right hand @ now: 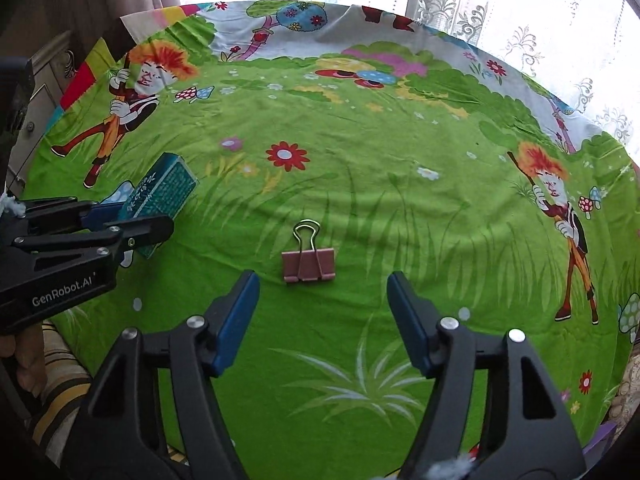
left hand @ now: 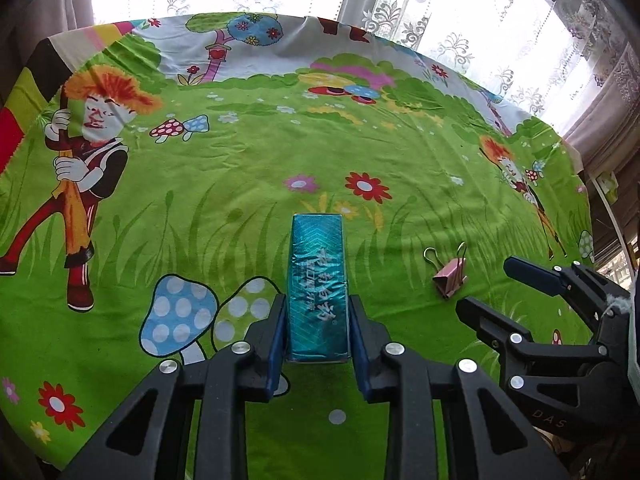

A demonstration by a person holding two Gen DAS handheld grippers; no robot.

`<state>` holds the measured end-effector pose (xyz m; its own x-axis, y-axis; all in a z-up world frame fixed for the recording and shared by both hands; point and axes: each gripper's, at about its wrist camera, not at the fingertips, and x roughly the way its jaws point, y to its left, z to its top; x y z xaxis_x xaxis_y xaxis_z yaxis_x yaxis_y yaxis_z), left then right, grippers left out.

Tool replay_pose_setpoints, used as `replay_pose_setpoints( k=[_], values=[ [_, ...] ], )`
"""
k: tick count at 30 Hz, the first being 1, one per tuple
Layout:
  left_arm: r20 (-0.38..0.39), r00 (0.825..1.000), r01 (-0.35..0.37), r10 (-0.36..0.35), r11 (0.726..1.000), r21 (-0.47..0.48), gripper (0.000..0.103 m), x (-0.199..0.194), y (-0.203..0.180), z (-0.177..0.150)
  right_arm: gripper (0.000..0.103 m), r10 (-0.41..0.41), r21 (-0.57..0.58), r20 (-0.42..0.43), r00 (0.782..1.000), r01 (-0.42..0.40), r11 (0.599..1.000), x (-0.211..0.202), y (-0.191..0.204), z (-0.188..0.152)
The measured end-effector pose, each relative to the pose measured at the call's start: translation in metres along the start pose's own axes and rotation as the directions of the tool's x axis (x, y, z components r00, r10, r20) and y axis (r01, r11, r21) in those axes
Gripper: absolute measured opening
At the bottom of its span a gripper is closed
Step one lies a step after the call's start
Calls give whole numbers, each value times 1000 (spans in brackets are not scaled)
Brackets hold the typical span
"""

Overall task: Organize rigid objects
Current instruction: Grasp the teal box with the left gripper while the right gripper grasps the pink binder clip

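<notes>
Teal foil-wrapped rectangular box (left hand: 318,286) pinched between the blue pads of the left gripper (left hand: 318,344) at bottom centre of the left wrist view, far end tipped up off the green cartoon-print cloth (left hand: 248,168); first pick judged made, placing not yet. Pink metal binder clip with wire handles (right hand: 307,265) lying loose on the cloth at centre of the right wrist view, just ahead of the right gripper (right hand: 322,312), jaws spread and gripping nothing. No tray or bin visible, so destination unclear; most of the sorting judged left.
</notes>
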<state>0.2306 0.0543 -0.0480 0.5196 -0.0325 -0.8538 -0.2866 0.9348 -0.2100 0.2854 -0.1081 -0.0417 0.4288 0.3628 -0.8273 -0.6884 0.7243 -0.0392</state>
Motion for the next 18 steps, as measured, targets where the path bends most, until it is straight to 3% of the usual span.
replay_pose_setpoints(
  k=[6,16,18],
  values=[
    [20,1000,16,-16,1000,-15,30,-4,1,1,68,13,-20,-6,1000,-14,1000,12,2,4],
    [35,997,67,-66,997,-33,30,-6,0,2,36,51,-7,-33,998,-51,999,29,-2,5],
    [34,996,80,-79,996,-34,30,-5,-1,2,36,49,-6,-31,998,-49,999,29,-2,5]
  ],
)
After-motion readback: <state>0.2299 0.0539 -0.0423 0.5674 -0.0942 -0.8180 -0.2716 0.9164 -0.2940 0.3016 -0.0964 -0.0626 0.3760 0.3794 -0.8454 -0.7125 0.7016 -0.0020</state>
